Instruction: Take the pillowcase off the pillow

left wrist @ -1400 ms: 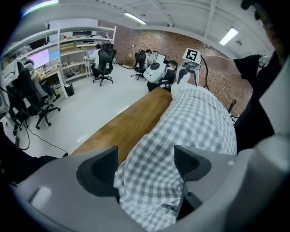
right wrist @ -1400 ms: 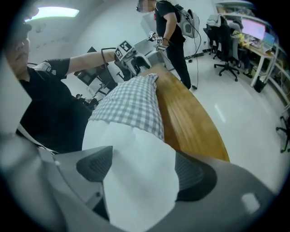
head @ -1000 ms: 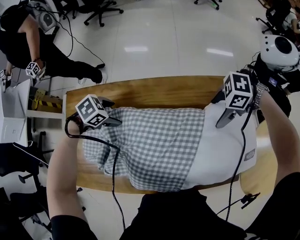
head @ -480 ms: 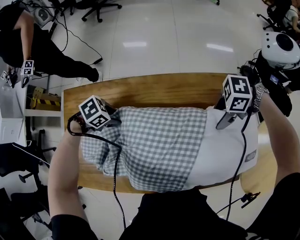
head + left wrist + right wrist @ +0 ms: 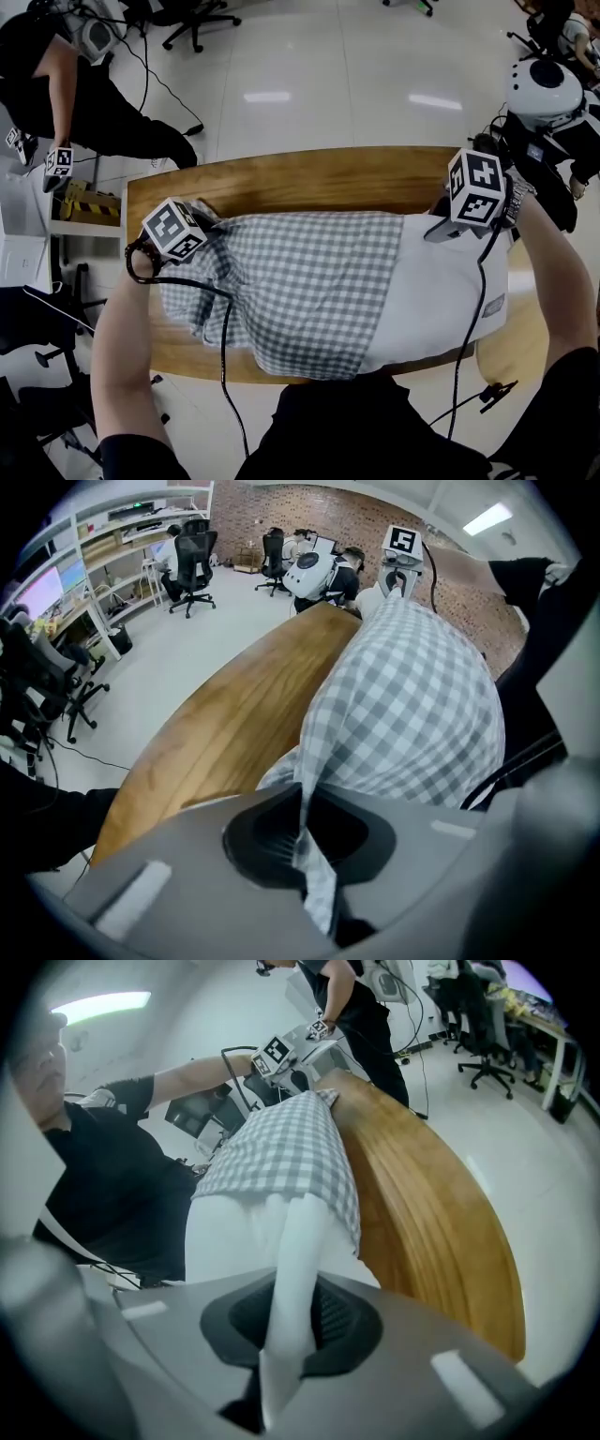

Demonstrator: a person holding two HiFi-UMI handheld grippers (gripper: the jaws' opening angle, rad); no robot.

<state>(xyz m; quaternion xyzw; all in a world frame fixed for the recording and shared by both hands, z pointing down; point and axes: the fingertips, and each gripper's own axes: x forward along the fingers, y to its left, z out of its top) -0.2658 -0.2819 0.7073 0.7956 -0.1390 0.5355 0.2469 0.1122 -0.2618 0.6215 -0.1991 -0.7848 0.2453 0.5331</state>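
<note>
A grey-and-white checked pillowcase covers the left part of a white pillow lying across the wooden table. My left gripper is at the pillowcase's far left corner. Its jaws have just been closing and now pinch a fold of the checked cloth. My right gripper is at the pillow's bare far right end. Its jaws have also just been closing and clamp a ridge of white pillow fabric. The checked hem lies just beyond that ridge.
A person in black holding marker cubes stands at the upper left beside a white desk. A white helmet-like device sits off the table's right end. Office chairs stand on the glossy floor. Cables hang from both grippers.
Both grippers' jaws have gone from open to shut, the left on checked cloth, the right on white pillow fabric. The left gripper has shifted slightly left and down.
</note>
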